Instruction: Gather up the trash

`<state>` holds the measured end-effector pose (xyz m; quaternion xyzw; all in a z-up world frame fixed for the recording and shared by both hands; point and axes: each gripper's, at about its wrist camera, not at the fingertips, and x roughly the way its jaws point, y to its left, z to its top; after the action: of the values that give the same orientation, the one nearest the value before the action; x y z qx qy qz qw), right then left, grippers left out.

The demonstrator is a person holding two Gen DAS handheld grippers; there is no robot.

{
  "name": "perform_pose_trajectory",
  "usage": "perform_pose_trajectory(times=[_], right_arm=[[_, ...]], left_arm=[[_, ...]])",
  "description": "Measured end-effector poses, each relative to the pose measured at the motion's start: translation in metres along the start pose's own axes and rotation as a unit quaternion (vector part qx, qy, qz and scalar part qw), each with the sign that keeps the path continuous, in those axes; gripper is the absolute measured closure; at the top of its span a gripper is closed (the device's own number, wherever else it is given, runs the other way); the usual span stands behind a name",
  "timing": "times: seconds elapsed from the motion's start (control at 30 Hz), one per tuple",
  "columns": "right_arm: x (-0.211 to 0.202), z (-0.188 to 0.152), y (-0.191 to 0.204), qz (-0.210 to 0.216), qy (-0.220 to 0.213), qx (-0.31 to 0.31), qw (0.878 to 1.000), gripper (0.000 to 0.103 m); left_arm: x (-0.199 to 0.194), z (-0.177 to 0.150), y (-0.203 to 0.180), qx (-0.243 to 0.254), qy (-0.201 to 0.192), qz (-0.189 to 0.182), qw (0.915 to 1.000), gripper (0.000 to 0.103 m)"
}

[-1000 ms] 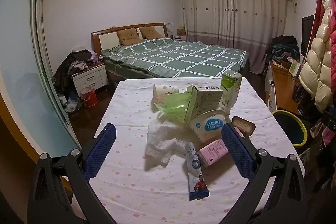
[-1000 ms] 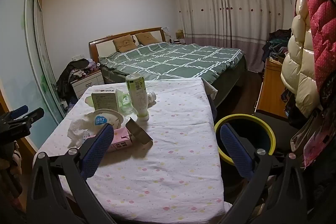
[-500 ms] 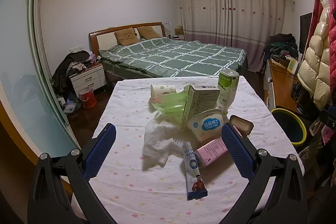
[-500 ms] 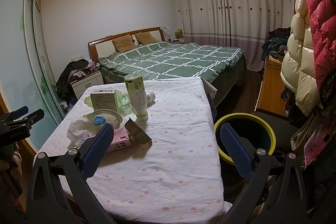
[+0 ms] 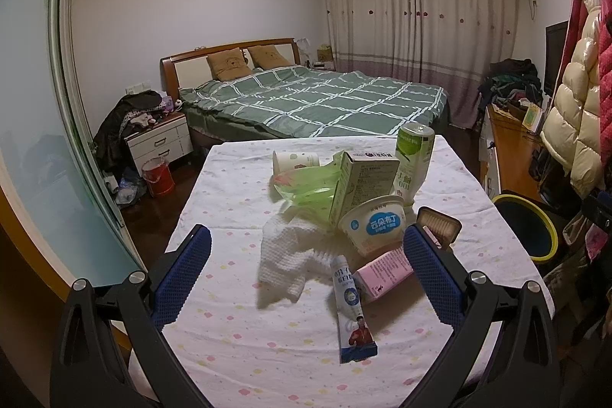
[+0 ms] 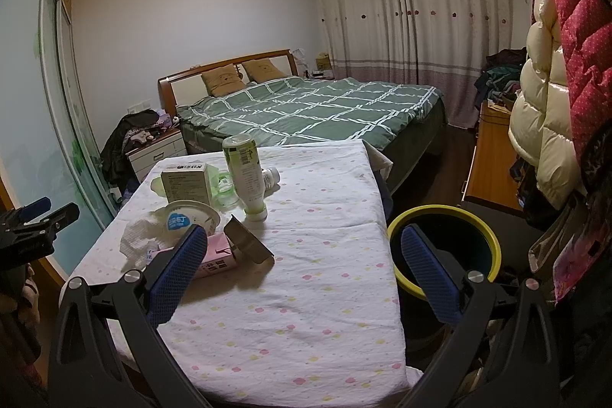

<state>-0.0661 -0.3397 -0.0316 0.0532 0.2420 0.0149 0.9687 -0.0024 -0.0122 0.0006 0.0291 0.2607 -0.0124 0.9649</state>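
Trash lies on a table with a dotted white cloth (image 5: 237,343): a blue-and-white tube (image 5: 354,312), a pink carton (image 5: 382,274), a crumpled white tissue (image 5: 288,255), a white pudding cup (image 5: 376,222), a small box (image 5: 363,182), a green plastic bag (image 5: 306,184) and an upside-down green bottle (image 5: 413,163). My left gripper (image 5: 306,282) is open and empty, above the tube and tissue. My right gripper (image 6: 302,278) is open and empty over the table's near right part, with the pink carton (image 6: 216,257) by its left finger. A yellow-rimmed bin (image 6: 443,247) stands right of the table.
A bed with a green checked cover (image 5: 317,98) stands behind the table. A nightstand (image 5: 160,140) and a red bucket (image 5: 157,174) are at the left, by a sliding glass door. A wooden desk (image 6: 493,155) and hanging coats (image 6: 550,102) are at the right.
My left gripper has drifted slightly, so the trash sits a little further left in its view. My right gripper has barely moved. Both stayed open.
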Motion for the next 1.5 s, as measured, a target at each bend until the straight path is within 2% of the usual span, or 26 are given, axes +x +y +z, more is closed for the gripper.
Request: perform_pose_trajectory(times=[1.5], right_arm=[[0.0018,-0.0017,-0.0058,-0.002,0.002,0.007,1.0,0.006]], left_arm=[[0.0073,-0.0072,-0.0002,0.002,0.006,-0.003,1.0,0.004]])
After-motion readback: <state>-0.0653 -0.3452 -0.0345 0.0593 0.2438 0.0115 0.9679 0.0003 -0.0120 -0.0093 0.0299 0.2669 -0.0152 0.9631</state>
